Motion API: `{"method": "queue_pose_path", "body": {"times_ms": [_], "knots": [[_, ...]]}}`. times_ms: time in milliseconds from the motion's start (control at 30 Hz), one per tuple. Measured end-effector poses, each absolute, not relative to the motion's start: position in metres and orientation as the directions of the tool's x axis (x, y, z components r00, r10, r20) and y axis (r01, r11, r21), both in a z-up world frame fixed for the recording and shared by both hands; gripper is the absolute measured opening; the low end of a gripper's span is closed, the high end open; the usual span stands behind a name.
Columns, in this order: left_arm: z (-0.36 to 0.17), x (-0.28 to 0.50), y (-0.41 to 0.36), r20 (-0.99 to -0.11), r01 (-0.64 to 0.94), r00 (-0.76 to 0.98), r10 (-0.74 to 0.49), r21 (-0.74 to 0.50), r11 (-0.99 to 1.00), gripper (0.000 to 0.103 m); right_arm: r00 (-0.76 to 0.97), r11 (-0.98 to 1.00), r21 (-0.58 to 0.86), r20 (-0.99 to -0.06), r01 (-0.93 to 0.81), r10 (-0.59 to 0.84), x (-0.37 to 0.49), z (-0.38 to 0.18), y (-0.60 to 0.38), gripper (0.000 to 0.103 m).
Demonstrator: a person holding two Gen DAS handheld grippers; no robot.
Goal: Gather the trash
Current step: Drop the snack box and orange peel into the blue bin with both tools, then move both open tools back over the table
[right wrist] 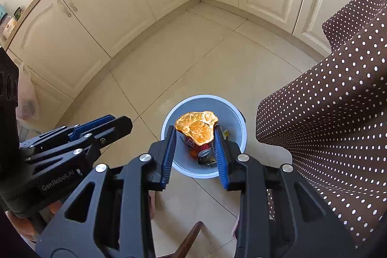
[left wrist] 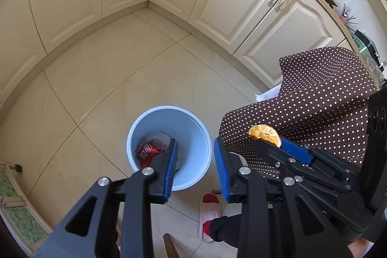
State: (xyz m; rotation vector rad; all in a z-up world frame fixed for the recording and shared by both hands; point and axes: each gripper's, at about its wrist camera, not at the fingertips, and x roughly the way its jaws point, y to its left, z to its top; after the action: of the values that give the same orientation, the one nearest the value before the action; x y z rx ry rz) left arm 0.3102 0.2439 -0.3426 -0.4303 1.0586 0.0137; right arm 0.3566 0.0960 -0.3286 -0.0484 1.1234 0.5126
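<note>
A pale blue bin point(left wrist: 193, 127) stands on the tiled floor, with a red wrapper point(left wrist: 147, 150) and other trash at its bottom. My left gripper point(left wrist: 194, 142) hangs over the bin, open, with nothing between its blue pads. A dried orange peel point(right wrist: 197, 126) is pinched between the pads of my right gripper point(right wrist: 195, 131), directly above the bin point(right wrist: 232, 113). A crushed can point(right wrist: 203, 149) lies in the bin under the peel. In the left wrist view the right gripper point(left wrist: 268, 140) and its peel point(left wrist: 263, 132) sit to the right of the bin. In the right wrist view the left gripper point(right wrist: 121, 119) is at the left.
A brown cloth with white dots point(left wrist: 314, 100) hangs over a table just right of the bin. Cream cabinets point(left wrist: 241, 4) line the room's corner. A red and white slipper point(left wrist: 209, 207) lies on the floor near the bin. A plastic bag point(right wrist: 26, 93) sits by the left cabinets.
</note>
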Motion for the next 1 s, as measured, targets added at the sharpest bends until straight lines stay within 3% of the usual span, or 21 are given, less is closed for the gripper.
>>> {"method": "queue_pose_path", "body": {"times_ms": [467,600,1000], "knots": [[-0.348,0.307,0.263,-0.852,-0.254,0.497,-0.166,-0.326,0.911,0.030,0.366,0.883,0.201,-0.853,-0.425,0.371,0.366,-0.324,0.111,0.033],[-0.343,0.305,0.264,-0.848,-0.253,0.506,-0.157,-0.319,0.913,0.030,0.389,0.888,0.191,-0.845,-0.419,0.366,0.366,-0.319,0.110,0.045],[-0.301,0.294,0.240,-0.819,-0.200,0.554,-0.153,-0.309,0.930,0.031,0.475,0.896,0.173,-0.798,-0.410,0.371,0.348,-0.275,0.073,0.045]]}}
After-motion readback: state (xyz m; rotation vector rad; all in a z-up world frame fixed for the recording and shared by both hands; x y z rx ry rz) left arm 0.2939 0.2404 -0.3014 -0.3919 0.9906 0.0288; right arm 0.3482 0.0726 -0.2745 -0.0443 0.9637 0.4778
